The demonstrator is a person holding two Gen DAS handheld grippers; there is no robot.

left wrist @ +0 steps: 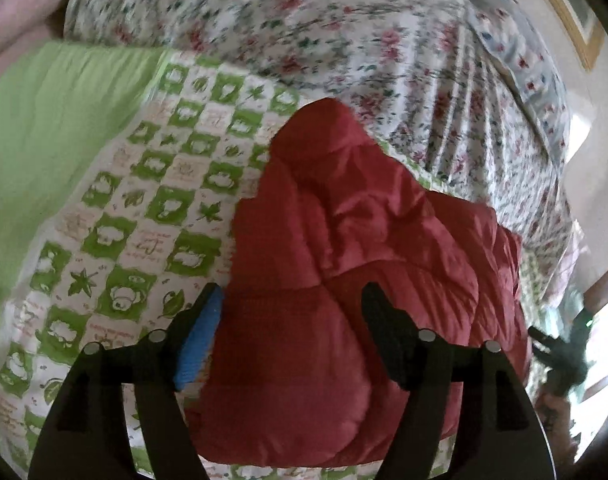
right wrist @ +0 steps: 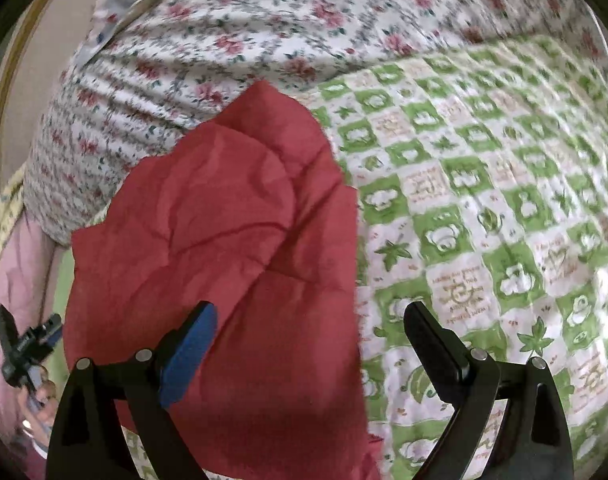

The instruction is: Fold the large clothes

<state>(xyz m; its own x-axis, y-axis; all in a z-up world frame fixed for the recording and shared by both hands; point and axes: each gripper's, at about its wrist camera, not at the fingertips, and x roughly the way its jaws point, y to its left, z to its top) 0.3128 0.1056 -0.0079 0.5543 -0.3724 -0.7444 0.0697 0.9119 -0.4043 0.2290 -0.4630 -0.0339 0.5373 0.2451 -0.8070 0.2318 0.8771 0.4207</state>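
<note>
Here, red jacket (left wrist: 343,248) on green-checked quilt (right wrist: 483,208), floral bedding (left wrist: 323,32) behind

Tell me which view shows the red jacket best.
The left wrist view: the red jacket shows nearly whole, quilting and folded edges visible. The right wrist view cuts off its lower part at the frame edge.
</note>
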